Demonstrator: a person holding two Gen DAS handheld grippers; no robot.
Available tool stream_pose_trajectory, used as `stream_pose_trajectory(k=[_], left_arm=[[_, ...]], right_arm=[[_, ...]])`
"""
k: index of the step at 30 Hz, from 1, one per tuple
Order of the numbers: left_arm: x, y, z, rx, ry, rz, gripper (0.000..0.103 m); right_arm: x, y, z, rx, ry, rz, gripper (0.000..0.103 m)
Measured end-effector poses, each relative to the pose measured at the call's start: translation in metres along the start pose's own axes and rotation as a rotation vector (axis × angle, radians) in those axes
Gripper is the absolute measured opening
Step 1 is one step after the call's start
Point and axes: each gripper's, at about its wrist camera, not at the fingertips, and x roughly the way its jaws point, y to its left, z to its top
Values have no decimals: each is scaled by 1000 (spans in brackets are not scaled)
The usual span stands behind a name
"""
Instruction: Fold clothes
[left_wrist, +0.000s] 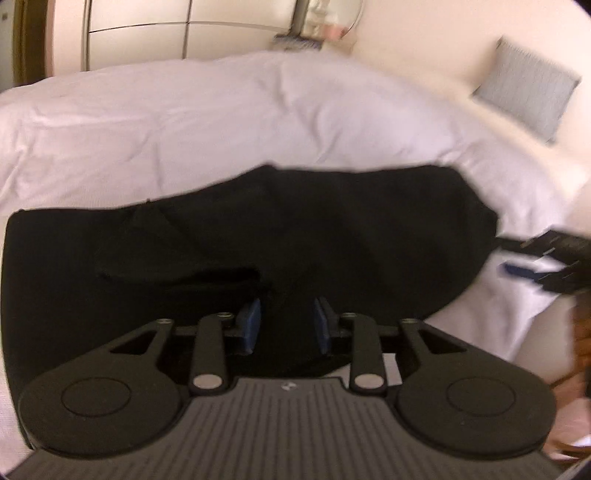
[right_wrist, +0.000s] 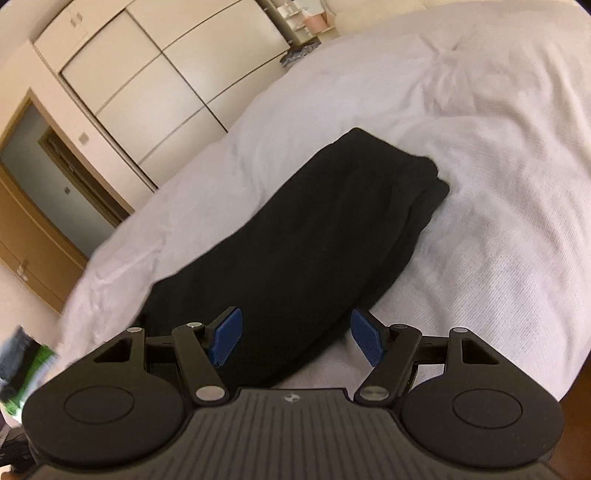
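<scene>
L gripper (left_wrist: 286, 325) is pointing forward and down, its blue pads (left_wrist: 253, 325) standing apart w/ a clear gap, nothing pinched btwn them. R gripper (right_wrist: 295, 336) is also tilting down, jaws sitting wider, blue pads (right_wrist: 227, 334) splayed outward and gripping nothing. In the left wrist view the R gripper (left_wrist: 546, 258) is showing at the right edge, blurred, one blue pad just visible; prob. open there too. No hand or sleeve is clearly showing.

We see a bedroom in a home: a big bed (right_wrist: 480, 147) with a white cover, a pillow (left_wrist: 524, 88), tall closet doors (right_wrist: 140, 81).
</scene>
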Motion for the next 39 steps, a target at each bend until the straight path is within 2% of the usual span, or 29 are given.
stream_pose_trajectory(k=[2,4,5,7,9,12,15,18,21,24,27,29,32,33,36,39], left_arm=[[4,5,14,31,-11,29,45],[21,11,28,53,30,60,40],[24,13,31,52,51,48,37],[18,12,29,33,66,-37,40],[6,10,14,71,74,-67,41],[-7,19,-9,111,85,-12,41],[-11,45,-13,45,65,62,40],[2,55,-5,39,63,94,40],[20,54,1,73,66,124,39],[29,47,14,108,16,83,39],[36,30,31,184,-62,23,40],[42,20,42,205,-80,-25,40],[38,19,45,169,-101,-94,45],[35,23,44,148,-97,-93,45],[25,46,34,64,-55,-40,46],[9,78,24,-33,-8,39,46]], right_arm=[[0,7,-7,8,7,28,70],[1,15,-16,11,13,53,70],[2,20,-22,11,16,64,70],[0,25,-32,27,12,79,70],[-8,25,-43,51,-17,80,70],[-21,17,-63,106,-41,48,72],[-21,10,-76,140,-10,10,72],[-15,15,-72,103,11,-6,72],[-11,22,-62,68,-10,-7,72],[-10,22,-53,48,-34,-22,72],[-2,19,-36,22,-46,-34,72],[4,18,-24,4,-50,-34,72],[16,25,-9,0,-33,36,72],[20,29,-7,-2,-24,69,72],[37,42,-13,24,39,178,72],[62,60,-27,82,152,317,58]])
